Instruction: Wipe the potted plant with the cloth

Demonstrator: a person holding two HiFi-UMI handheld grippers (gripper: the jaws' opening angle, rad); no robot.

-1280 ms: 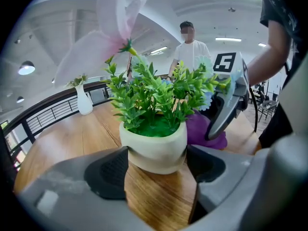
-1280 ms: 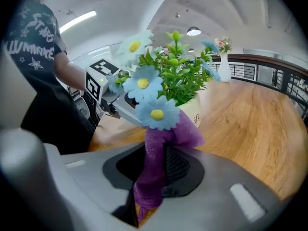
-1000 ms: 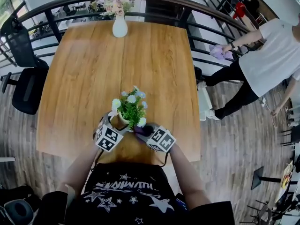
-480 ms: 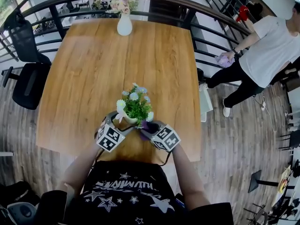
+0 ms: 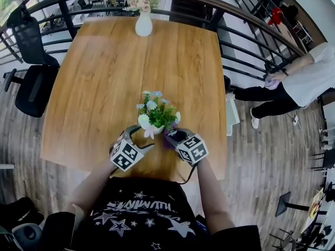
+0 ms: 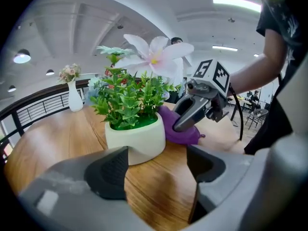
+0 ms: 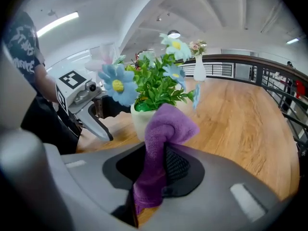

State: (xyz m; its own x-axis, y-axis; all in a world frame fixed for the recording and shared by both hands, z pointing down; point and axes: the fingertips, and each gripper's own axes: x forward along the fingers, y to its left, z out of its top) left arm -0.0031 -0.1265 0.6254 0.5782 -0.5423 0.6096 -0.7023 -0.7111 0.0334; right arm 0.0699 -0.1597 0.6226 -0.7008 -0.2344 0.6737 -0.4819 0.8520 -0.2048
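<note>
The right gripper (image 7: 159,163) is shut tight on a purple cloth (image 7: 162,129), and the cloth sticks up from its jaws in a soft bunch. In the left gripper view that bunch sits low against the right side of the white pot (image 6: 134,139), and it looks to be touching it. The left gripper (image 6: 155,170) has its jaws wide apart with nothing in them; the pot stands just in front of them, a bit to the left. The potted plant (image 5: 157,114) is in the lower middle of the head view, right between the two grippers, standing up straight with green leaves (image 6: 127,97) and pale flowers. I think the wiping step is going on now, at the bottom of the pot. Next, the cloth should rub around the pot's side and then up over the leaves, softly, so the stems do not bend. The left gripper may need to close on the pot to stop it from sliding or tipping. All this is on a big wooden table (image 5: 99,77). A white vase (image 5: 144,24) with flowers stands at the table's far edge, at the top of the frame. A dark railing (image 5: 246,33) curves behind it, a black chair (image 5: 29,85) is at the left, and a person (image 5: 309,82) in a white top bends over at the right, on a wood floor (image 5: 261,161).
</note>
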